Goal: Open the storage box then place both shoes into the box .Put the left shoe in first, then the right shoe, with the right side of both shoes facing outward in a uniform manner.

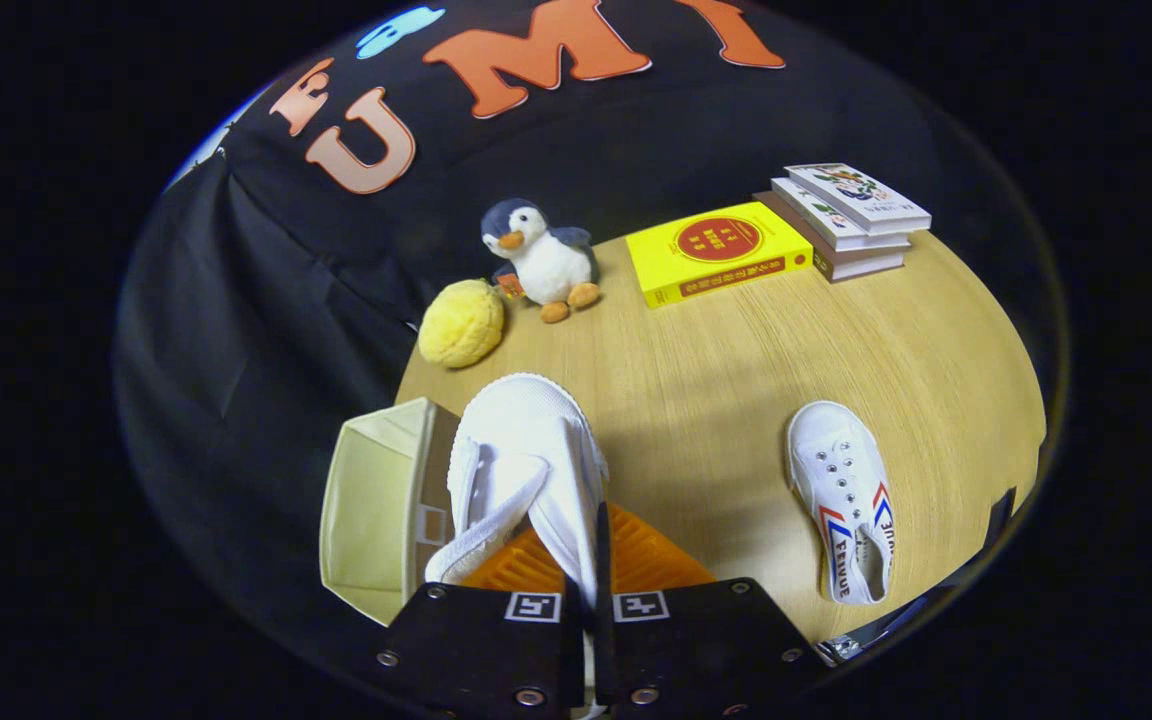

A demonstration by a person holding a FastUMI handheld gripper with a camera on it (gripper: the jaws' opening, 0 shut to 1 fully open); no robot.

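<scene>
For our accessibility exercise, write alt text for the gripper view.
The gripper is shut on a white shoe, held above a wooden table beside an open cream box. A second shoe lies on the table; beyond are a penguin, a yellow plush and books.

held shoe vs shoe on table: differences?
The held shoe is clamped between the fingers of the gripper, lifted beside the open storage box; the other shoe lies flat on the table, apart from it. The other shoe shows red-and-blue stripes; the held shoe's visible side is plain. Both are white canvas.
</scene>
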